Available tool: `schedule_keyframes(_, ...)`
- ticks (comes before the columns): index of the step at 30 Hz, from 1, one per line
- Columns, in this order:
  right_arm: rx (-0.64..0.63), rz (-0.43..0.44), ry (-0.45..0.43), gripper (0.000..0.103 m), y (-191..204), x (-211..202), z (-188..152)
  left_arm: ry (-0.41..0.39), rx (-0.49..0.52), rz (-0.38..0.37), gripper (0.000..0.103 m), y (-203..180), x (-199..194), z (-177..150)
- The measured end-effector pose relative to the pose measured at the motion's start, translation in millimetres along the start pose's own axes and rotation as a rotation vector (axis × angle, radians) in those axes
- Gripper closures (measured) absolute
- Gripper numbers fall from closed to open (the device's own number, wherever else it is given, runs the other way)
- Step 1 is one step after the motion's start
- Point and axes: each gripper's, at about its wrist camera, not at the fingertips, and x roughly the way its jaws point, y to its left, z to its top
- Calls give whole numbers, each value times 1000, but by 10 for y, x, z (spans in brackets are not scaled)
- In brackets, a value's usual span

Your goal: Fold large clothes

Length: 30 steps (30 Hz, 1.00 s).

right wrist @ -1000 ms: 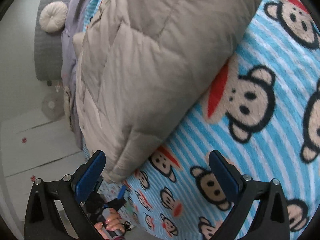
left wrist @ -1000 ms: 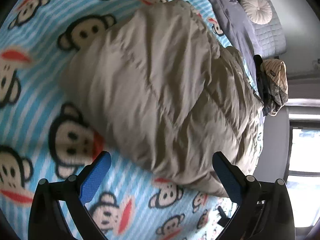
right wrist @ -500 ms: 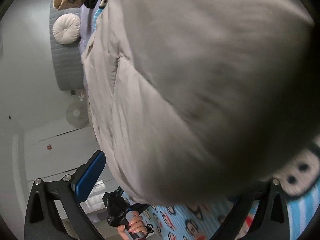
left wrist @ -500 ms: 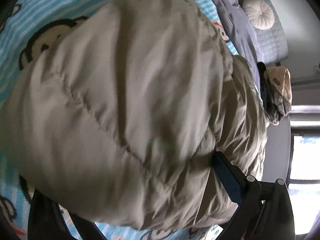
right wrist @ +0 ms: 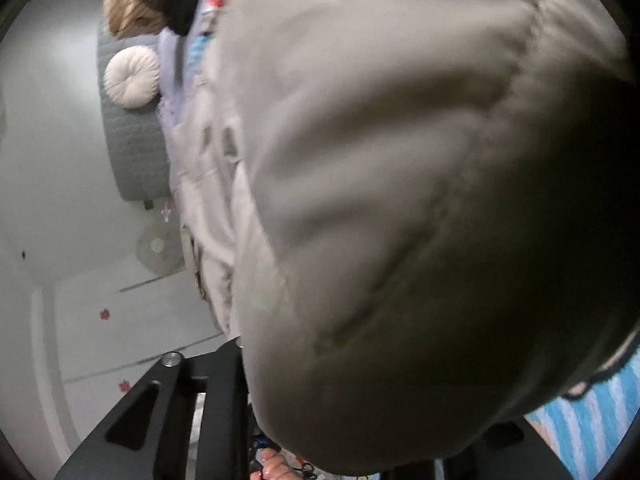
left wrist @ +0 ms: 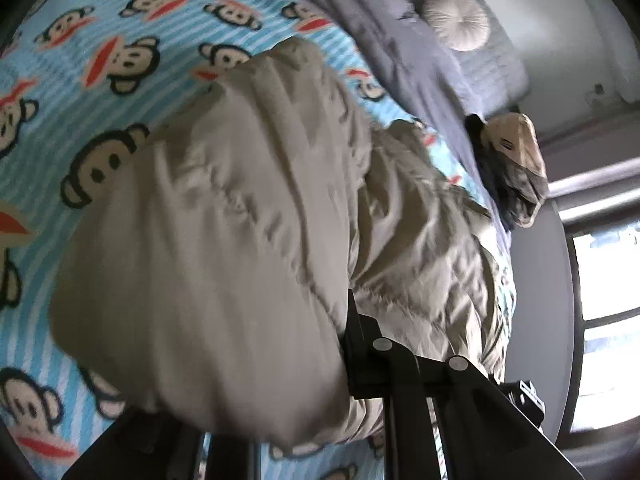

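The padded jacket (left wrist: 248, 208) lies on the monkey-print blanket (left wrist: 120, 52), its near end bunched between the fingers of the left gripper (left wrist: 256, 392). Behind the jacket, a duvet (left wrist: 384, 40) lies along the blanket's far edge. A round cushion (left wrist: 456, 20) rests against the headboard (left wrist: 496, 68) behind the duvet. A heap of clothes (left wrist: 516, 160) sits right of the duvet. In the right wrist view the jacket (right wrist: 420, 200) fills the space between the fingers of the right gripper (right wrist: 360, 432); the headboard (right wrist: 132, 152) stands to its left.

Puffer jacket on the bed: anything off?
No damage visible. The beige jacket is bunched into a thick, uneven mound on the monkey blanket, not a flat fold, and its bulk hides both claws' fingertips.
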Motion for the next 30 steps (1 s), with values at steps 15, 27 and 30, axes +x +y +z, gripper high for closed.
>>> schedule_keyframes(15, 12, -115, 136, 80, -494, -773, -779, 251, 26, 66, 84, 528, -673, -1242)
schedule_keyframes(27, -98, -284, 146, 48, -298, -799, -667, 284, 95, 240, 60, 454, -791, -1240)
schedule_keyframes(30, -194, -308, 181, 46, -164, -971, -837, 262, 161, 274, 60, 336, -1058, -1207)
